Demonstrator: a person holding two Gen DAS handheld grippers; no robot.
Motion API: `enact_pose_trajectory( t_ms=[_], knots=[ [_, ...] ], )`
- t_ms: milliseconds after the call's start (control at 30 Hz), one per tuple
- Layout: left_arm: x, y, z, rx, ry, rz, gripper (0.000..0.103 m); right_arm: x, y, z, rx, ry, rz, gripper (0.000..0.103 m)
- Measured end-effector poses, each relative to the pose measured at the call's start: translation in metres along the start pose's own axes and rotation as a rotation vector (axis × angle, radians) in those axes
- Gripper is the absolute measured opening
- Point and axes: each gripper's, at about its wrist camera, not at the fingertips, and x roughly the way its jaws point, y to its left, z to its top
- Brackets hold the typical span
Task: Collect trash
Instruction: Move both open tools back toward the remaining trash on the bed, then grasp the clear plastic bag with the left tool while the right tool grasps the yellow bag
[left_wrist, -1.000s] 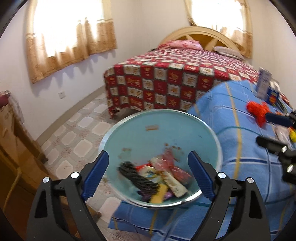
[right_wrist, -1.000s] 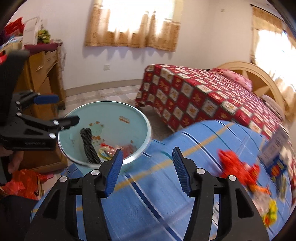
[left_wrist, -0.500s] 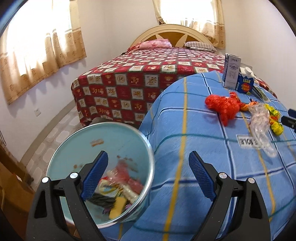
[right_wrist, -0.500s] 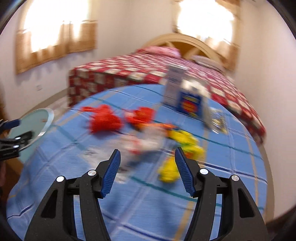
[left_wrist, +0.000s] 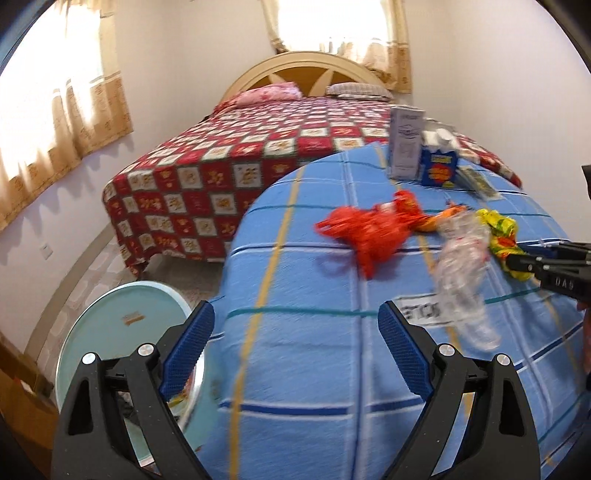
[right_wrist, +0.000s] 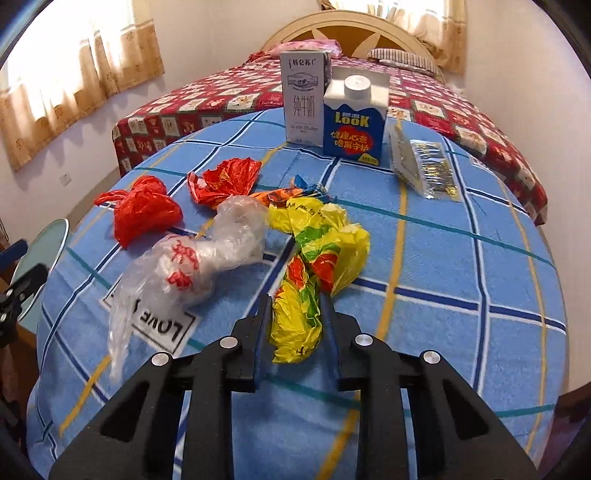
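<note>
My right gripper (right_wrist: 294, 306) is at the near end of a crumpled yellow plastic bag (right_wrist: 325, 236) on the blue checked tablecloth (right_wrist: 443, 277). Its jaws are closing, and both pads touch the bag between them. Left of it lie a clear plastic bag (right_wrist: 207, 266) with red print and two red plastic bags (right_wrist: 144, 210). My left gripper (left_wrist: 295, 354) is open and empty over the table's near edge. Beside that gripper, at the lower left, is the pale blue trash bin (left_wrist: 122, 306). The yellow bag (left_wrist: 498, 229) and the right gripper (left_wrist: 517, 262) appear at the right of the left wrist view.
A white milk carton (right_wrist: 303, 99), a blue carton (right_wrist: 352, 125) and a shiny foil packet (right_wrist: 424, 166) stand at the table's far side. Behind the table is a bed with a red patterned cover (left_wrist: 240, 155). The bin (right_wrist: 48, 240) sits off the table's left edge.
Both views swung from the bin onto the table. The right gripper went to the yellow bag and its jaws narrowed around it. The left gripper stayed open.
</note>
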Motion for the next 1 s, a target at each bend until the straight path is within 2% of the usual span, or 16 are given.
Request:
enact_pose_trajectory(
  t_ms=[167, 333, 433, 600, 633, 700, 733, 767, 800, 833, 900, 1000],
  knots=[
    [0.002, -0.043, 0.014, 0.060, -0.017, -0.060, 0.088, -0.022, -0.017, -0.014, 0.012, -0.028, -0.034, 0.025],
    [0.012, -0.082, 0.021, 0.105, -0.001, -0.117, 0.088, -0.043, -0.040, -0.031, 0.033, -0.054, -0.077, 0.025],
    [0.022, -0.099, 0.023, 0.120, 0.024, -0.134, 0.088, -0.051, -0.055, -0.039, 0.051, -0.063, -0.101, 0.025],
    [0.038, -0.120, 0.023, 0.149, 0.067, -0.137, 0.087, -0.056, -0.069, -0.047, 0.084, -0.082, -0.092, 0.025],
    [0.041, -0.123, 0.023, 0.155, 0.076, -0.140, 0.084, -0.056, -0.069, -0.047, 0.085, -0.084, -0.091, 0.025],
    [0.044, -0.126, 0.023, 0.165, 0.093, -0.164, 0.063, -0.056, -0.068, -0.048, 0.081, -0.094, -0.080, 0.025],
    [0.046, -0.127, 0.023, 0.167, 0.101, -0.178, 0.056, -0.057, -0.068, -0.049, 0.080, -0.096, -0.077, 0.025],
    [0.048, -0.128, 0.022, 0.172, 0.111, -0.199, 0.033, -0.056, -0.066, -0.049, 0.075, -0.103, -0.065, 0.025],
    [0.049, -0.129, 0.021, 0.178, 0.120, -0.219, 0.019, -0.057, -0.064, -0.049, 0.073, -0.105, -0.064, 0.025],
    [0.047, -0.128, 0.021, 0.178, 0.120, -0.228, 0.018, -0.058, -0.061, -0.049, 0.066, -0.110, -0.059, 0.025],
    [0.042, -0.126, 0.020, 0.180, 0.107, -0.246, 0.010, -0.059, -0.056, -0.049, 0.058, -0.117, -0.053, 0.025],
    [0.028, -0.117, 0.020, 0.180, 0.082, -0.251, 0.007, -0.061, -0.047, -0.047, 0.040, -0.126, -0.043, 0.025]
  ],
)
